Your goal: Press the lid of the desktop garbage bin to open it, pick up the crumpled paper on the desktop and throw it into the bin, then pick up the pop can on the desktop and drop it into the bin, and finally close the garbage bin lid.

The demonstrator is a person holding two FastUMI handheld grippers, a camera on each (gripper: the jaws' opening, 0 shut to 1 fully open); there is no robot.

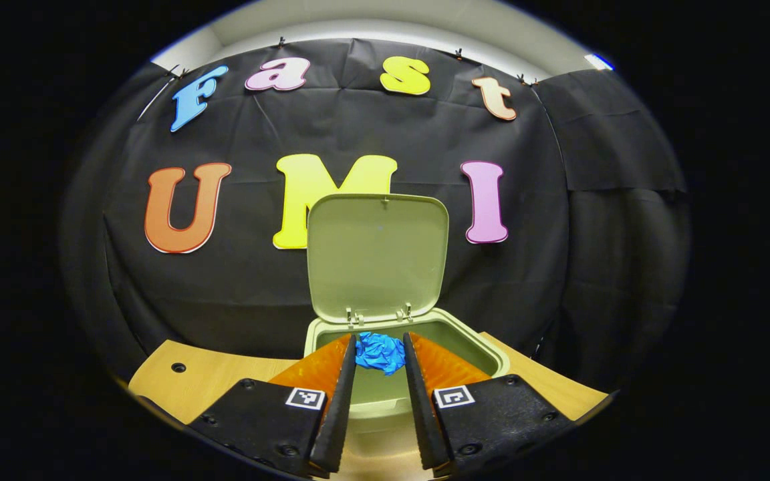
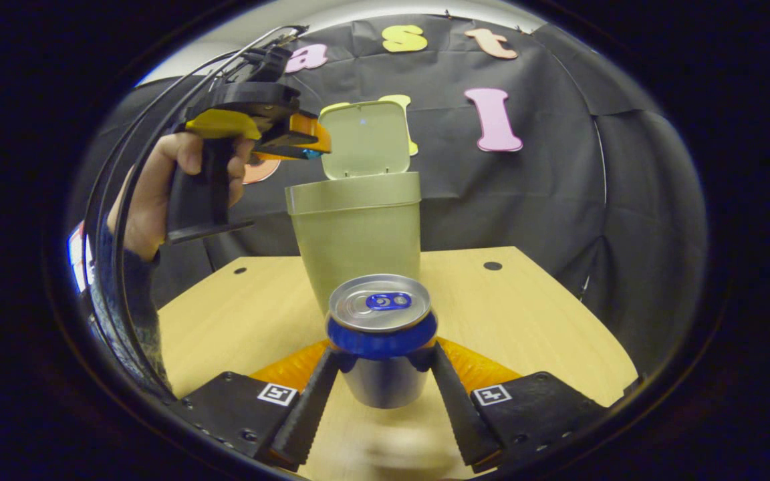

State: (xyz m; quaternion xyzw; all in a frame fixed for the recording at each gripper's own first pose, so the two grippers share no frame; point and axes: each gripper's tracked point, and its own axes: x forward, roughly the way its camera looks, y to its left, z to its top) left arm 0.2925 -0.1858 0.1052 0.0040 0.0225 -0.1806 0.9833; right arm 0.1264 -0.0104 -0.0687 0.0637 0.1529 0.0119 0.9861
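The green bin stands with its lid swung upright. My left gripper hangs just over the opening, shut on the blue crumpled paper pinched at its fingertips. In the right gripper view that left gripper, held by a hand, hovers above the bin beside the raised lid, a bit of blue at its tips. My right gripper is shut on the pop can, an upright silver can with a blue band, in front of the bin, low over the table.
The bin stands on a light wooden table with small dark holes; black cloth walls the booth behind and to the right. Bare tabletop lies to both sides of the bin. A person's sleeve reaches in from the left.
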